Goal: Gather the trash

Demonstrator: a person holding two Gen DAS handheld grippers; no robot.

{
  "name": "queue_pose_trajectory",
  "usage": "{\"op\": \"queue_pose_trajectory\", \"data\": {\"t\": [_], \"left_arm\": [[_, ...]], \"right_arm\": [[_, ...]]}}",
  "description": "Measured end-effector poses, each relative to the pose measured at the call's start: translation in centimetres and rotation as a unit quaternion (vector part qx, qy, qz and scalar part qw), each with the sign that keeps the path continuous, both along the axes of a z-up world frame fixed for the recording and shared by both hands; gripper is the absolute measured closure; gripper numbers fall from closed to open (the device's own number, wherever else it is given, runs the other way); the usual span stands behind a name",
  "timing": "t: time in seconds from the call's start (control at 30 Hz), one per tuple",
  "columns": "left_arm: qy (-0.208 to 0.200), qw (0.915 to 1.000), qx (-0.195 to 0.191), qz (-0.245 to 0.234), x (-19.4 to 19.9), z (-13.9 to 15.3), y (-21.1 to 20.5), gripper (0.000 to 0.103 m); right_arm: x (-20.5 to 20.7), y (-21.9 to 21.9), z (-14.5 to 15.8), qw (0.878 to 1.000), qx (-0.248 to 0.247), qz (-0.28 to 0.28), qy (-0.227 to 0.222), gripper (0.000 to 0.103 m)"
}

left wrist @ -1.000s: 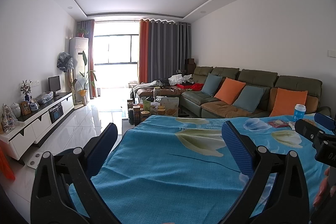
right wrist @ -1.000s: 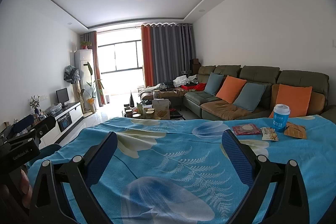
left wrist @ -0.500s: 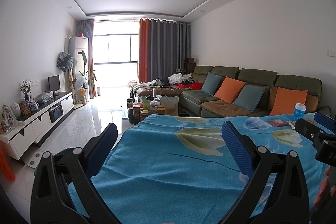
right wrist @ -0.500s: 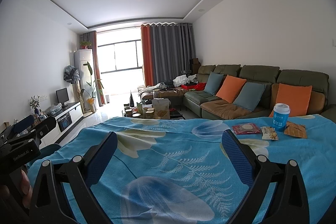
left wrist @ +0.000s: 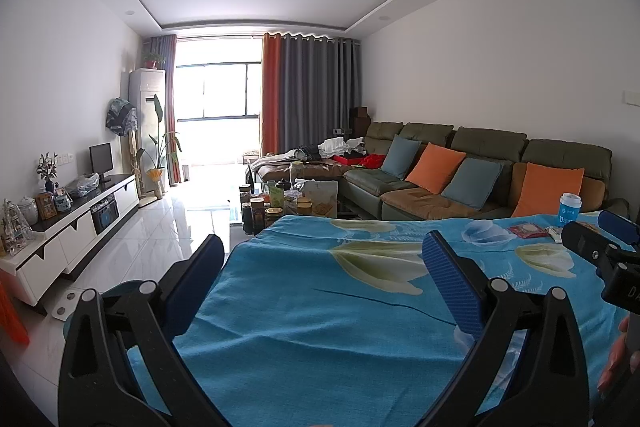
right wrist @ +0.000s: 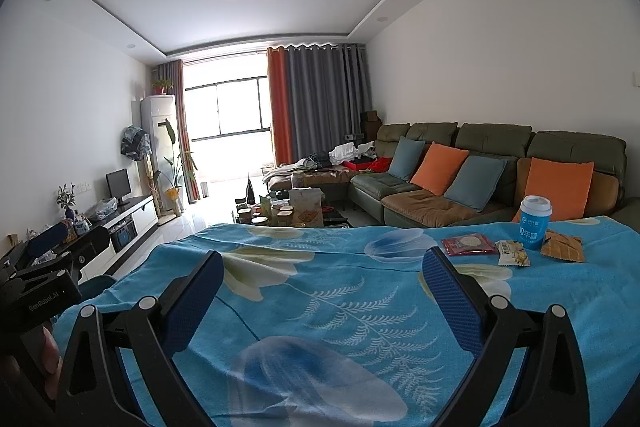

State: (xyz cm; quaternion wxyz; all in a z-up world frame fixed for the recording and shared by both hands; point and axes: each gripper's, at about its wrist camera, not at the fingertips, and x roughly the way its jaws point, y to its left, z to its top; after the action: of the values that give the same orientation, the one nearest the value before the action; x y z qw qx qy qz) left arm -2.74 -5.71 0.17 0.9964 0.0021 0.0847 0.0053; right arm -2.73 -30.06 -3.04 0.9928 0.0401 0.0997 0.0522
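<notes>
Both grippers, left (left wrist: 320,269) and right (right wrist: 320,273), hover spread and empty; wrappers (right wrist: 468,245) beside the blue cup (right wrist: 535,222) await a reach.

A turquoise tablecloth (right wrist: 328,291) printed with pale cream flowers, white fern fronds and blue petals is lying under a blue cup (right wrist: 534,223) with a white lid, a red packet (right wrist: 469,244), a pale yellow wrapper (right wrist: 513,253) and a brown wrapper (right wrist: 563,251). Behind, orange and grey-blue cushions are sitting on an olive and brown sofa (right wrist: 496,139), and orange and grey curtains (right wrist: 320,107) are hanging by the window.
</notes>
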Motion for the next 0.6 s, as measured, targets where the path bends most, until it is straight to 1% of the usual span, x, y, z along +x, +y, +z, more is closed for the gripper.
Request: {"op": "queue_pose_trajectory", "data": {"t": [0.6], "left_arm": [[0.001,0.9999,0.008,-0.01,0.13,-0.48,0.32,0.006]], "right_arm": [[-0.08,-0.04,-0.06,1.0,0.001,-0.001,0.003,0.007]]}}
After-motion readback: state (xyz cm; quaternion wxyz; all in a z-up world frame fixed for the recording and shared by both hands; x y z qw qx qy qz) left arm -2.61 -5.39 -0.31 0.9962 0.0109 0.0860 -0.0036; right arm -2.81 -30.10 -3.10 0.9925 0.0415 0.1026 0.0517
